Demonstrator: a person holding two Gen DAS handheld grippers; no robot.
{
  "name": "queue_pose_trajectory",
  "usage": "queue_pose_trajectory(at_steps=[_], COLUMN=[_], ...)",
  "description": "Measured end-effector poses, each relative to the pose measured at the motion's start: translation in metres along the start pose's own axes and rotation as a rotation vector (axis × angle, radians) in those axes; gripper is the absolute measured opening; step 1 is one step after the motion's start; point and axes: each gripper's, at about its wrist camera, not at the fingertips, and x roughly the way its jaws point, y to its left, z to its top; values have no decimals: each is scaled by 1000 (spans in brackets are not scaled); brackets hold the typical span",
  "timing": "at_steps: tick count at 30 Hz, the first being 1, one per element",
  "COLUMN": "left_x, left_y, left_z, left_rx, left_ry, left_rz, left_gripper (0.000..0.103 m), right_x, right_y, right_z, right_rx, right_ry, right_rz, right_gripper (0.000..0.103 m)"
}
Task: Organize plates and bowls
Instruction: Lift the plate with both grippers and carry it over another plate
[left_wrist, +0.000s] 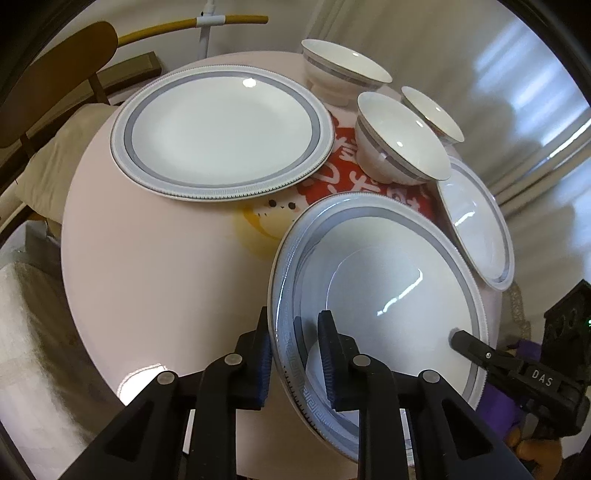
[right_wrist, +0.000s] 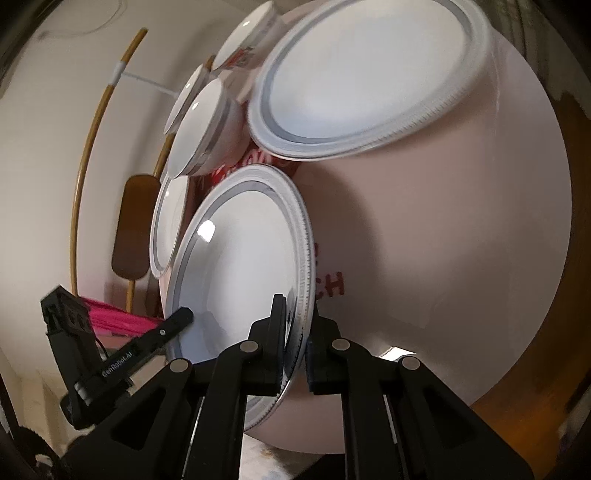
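Note:
Both grippers grip one white plate with a grey-blue rim band (left_wrist: 391, 273), held tilted above the round pink table (left_wrist: 147, 266). My left gripper (left_wrist: 295, 354) is shut on its near rim. My right gripper (right_wrist: 295, 332) is shut on the opposite rim of the same plate (right_wrist: 236, 266); one of its fingers (left_wrist: 469, 341) shows in the left wrist view. A second large plate (left_wrist: 221, 133) lies flat at the far left. A smaller plate (left_wrist: 476, 225) lies to the right. Three white bowls (left_wrist: 399, 136) (left_wrist: 343, 70) (left_wrist: 432, 112) stand at the back.
A red printed mat (left_wrist: 354, 177) covers the table's middle under the dishes. A wooden chair back (left_wrist: 55, 74) and a cushion (left_wrist: 55, 162) stand beyond the table's left edge. Curtains (left_wrist: 517, 92) hang at the right.

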Motion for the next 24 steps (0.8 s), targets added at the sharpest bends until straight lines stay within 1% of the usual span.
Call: queue_pose_trajectory(at_steps=[3, 7, 14, 24], left_x=[-7, -20, -45, -93], left_y=[5, 9, 19, 36], left_z=[0, -1, -2, -5], left_rx=[-23, -18, -39, -79], left_ry=[-3, -13, -26, -105], left_rz=[-17, -12, -10, 36], left_gripper=[18, 18, 18, 18], right_x=[0, 2, 7, 16], right_y=[7, 17, 38, 72], right_z=[-1, -3, -7, 0], right_rx=[-19, -41, -83, -160], right_ry=[12, 32, 50, 78], right_rz=[-2, -11, -3, 40], right_gripper=[10, 11, 11, 11])
